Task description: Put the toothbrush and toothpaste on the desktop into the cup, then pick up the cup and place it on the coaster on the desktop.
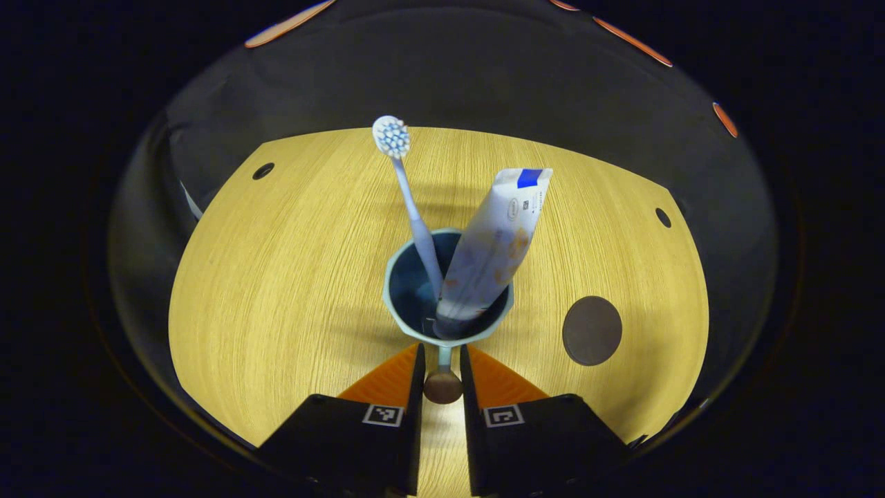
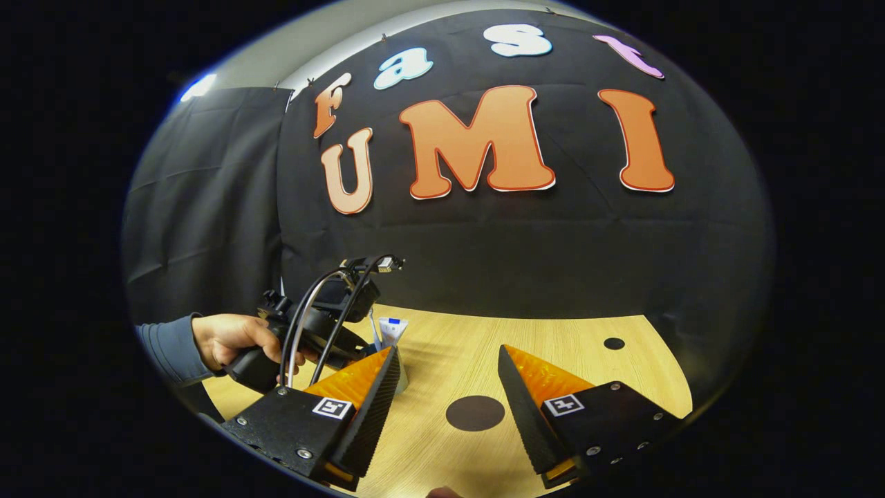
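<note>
In the left gripper view a pale blue cup (image 1: 408, 290) stands on the wooden desktop (image 1: 276, 277). A white toothbrush (image 1: 408, 194) and a white toothpaste tube (image 1: 491, 249) lean upright inside it. My left gripper (image 1: 442, 377) is shut on the cup's handle (image 1: 442, 384), a short stalk ending in a brown knob. The dark round coaster (image 1: 592, 330) lies to the right of the cup. In the right gripper view my right gripper (image 2: 449, 387) hangs open above the desk, with the coaster (image 2: 475, 413) seen between its fingers. The toothpaste top (image 2: 393, 330) shows behind the left gripper (image 2: 325, 325).
A hand (image 2: 231, 339) in a grey sleeve holds the left gripper, with its cables looping above. The desk has small dark holes (image 1: 263, 170) near its far corners. Black cloth walls close off the back and sides of the desk.
</note>
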### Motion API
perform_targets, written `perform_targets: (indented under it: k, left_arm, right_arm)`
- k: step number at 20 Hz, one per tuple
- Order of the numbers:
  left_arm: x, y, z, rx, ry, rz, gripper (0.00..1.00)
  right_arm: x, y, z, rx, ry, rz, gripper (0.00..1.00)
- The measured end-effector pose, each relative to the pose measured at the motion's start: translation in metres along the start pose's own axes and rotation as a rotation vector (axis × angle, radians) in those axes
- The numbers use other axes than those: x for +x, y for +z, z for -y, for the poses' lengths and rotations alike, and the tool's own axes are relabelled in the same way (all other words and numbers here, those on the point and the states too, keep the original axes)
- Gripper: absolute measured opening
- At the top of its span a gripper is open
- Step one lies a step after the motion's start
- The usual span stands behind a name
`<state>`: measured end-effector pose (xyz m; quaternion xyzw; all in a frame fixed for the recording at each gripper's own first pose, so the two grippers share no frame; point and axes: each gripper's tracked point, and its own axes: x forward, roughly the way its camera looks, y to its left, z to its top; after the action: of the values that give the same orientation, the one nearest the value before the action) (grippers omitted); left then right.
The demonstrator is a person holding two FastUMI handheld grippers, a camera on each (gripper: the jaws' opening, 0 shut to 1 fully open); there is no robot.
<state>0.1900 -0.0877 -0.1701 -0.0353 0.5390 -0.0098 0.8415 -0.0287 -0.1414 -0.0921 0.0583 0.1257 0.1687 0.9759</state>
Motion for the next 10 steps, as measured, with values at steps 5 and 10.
perform_targets:
  k: [5, 10]
  left_arm:
    - [-0.002, 0.005, 0.004, 0.007, 0.002, 0.028, 0.23]
    - [-0.005, 0.012, 0.006, 0.023, 0.001, 0.067, 0.20]
  right_arm:
    - [-0.006, -0.002, 0.006, 0.023, -0.013, -0.002, 0.86]
    - [-0.010, -0.002, 0.008, 0.045, -0.023, -0.003, 0.86]
